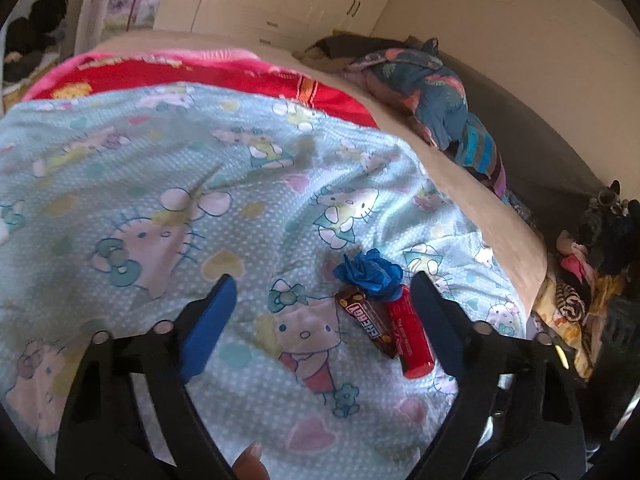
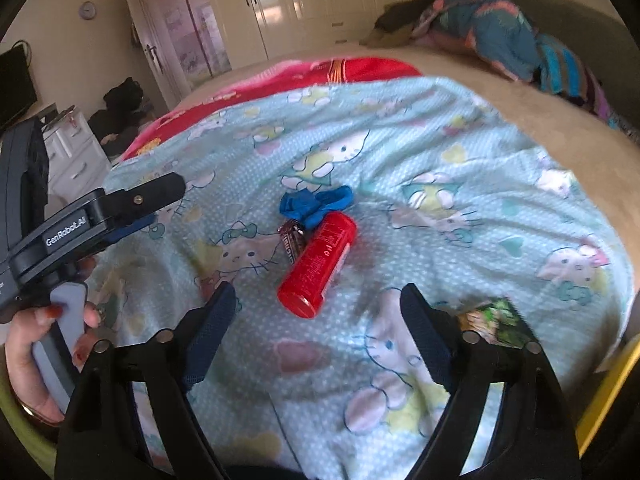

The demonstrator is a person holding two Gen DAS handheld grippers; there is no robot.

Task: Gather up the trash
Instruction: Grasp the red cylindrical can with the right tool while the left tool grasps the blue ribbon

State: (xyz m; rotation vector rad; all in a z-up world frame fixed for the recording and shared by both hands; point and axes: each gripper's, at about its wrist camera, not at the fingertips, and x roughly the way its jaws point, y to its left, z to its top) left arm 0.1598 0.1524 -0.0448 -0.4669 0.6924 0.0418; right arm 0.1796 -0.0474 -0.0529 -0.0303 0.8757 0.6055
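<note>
Above the sheet [image 1: 168,168], the left gripper [image 1: 324,300] hangs with its jaws apart and nothing between them, its right finger [image 1: 436,316] just beside the red tube [image 1: 412,336]. Touching that tube on its left lies a brown candy wrapper [image 1: 366,320], and a crumpled blue scrap [image 1: 370,272] rests against their far ends. From the other side, the right gripper [image 2: 318,312] is likewise spread wide and empty, the tube's cap just ahead of its fingertips. A green wrapper [image 2: 496,320] lies near its right finger, apart from the other trash. A hand [image 2: 36,352] at the left edge grips the left gripper's handle. Beyond the sheet are a red blanket [image 2: 360,70] and a heap of clothes [image 2: 492,28].
</note>
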